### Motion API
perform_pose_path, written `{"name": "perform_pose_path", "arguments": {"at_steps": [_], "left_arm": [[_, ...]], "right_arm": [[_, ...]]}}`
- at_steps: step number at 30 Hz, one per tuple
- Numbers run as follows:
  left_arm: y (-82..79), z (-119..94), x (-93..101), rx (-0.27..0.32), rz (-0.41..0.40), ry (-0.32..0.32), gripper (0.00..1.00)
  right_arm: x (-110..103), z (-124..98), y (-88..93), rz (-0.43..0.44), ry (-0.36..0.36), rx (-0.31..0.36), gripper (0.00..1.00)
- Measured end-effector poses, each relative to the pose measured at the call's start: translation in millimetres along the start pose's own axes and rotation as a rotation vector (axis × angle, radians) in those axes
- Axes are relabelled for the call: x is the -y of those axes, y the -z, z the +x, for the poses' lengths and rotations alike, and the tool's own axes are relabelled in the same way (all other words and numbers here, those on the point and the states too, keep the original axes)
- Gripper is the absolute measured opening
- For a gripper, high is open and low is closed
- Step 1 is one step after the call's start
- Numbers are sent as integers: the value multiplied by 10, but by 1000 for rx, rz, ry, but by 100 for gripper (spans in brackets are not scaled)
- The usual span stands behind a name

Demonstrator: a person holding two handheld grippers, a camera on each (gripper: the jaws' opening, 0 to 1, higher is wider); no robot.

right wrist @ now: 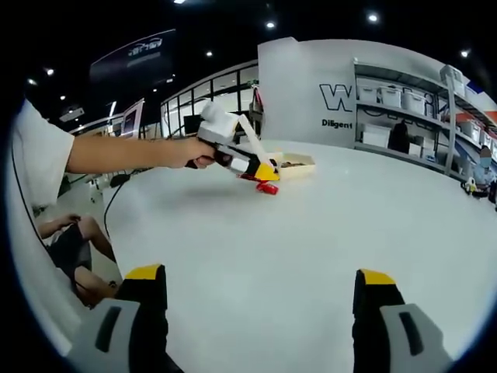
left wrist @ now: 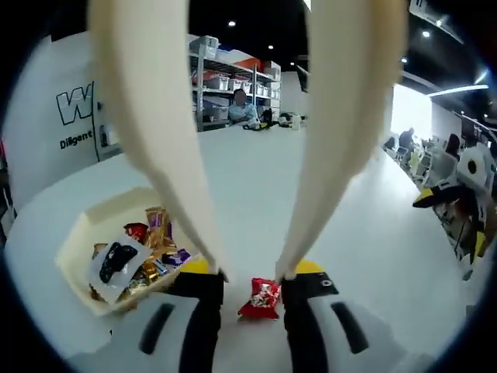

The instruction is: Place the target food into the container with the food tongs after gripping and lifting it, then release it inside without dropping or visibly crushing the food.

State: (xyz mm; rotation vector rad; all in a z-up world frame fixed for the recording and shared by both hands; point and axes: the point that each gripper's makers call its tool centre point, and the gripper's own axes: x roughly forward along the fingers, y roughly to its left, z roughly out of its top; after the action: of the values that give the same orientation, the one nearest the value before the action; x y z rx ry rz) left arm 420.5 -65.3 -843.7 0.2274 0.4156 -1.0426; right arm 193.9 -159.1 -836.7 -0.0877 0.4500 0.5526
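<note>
In the left gripper view the left gripper (left wrist: 250, 284) carries cream food tongs (left wrist: 167, 132), one arm clamped at each jaw, the two arms rising and spreading wide toward the top of the view; the jaws stand apart with a gap between them, and in that gap, on the white desk (left wrist: 365, 233), lies a red snack packet (left wrist: 260, 299), touching neither jaw as far as can be told; just to the left sits the cream container (left wrist: 74, 245), holding assorted wrapped sweets and a white packet with a black mark.

The right gripper view shows the same scene from across the desk (right wrist: 311, 233): a bare forearm reaches in from the left, the hand (right wrist: 194, 151) gripping the left gripper (right wrist: 256, 167), which tilts down toward the red snack packet (right wrist: 267, 187) with the container (right wrist: 295, 165) just behind; the right gripper (right wrist: 256, 303) hangs over bare desk, well apart from these, jaws wide apart and holding nothing.
</note>
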Motion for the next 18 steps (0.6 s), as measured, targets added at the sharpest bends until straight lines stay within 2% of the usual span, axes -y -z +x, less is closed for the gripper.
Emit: {"name": "perform_pose_path", "arguments": {"at_steps": [2,6,11,18], "left_arm": [[9,-10,42,18,3,16,30],[61,-4,48,24,-46,34,31],[129,6,19,4,-7,28,31],[156,27,-33,3,-22,28,32]], "right_arm": [[-8,-15,-1,3,-2,4,99],[13,-35,19,4,8,3,99],[-3,-44,21,5,7,6,99],[-15,-48,39,4,6,1,99]]}}
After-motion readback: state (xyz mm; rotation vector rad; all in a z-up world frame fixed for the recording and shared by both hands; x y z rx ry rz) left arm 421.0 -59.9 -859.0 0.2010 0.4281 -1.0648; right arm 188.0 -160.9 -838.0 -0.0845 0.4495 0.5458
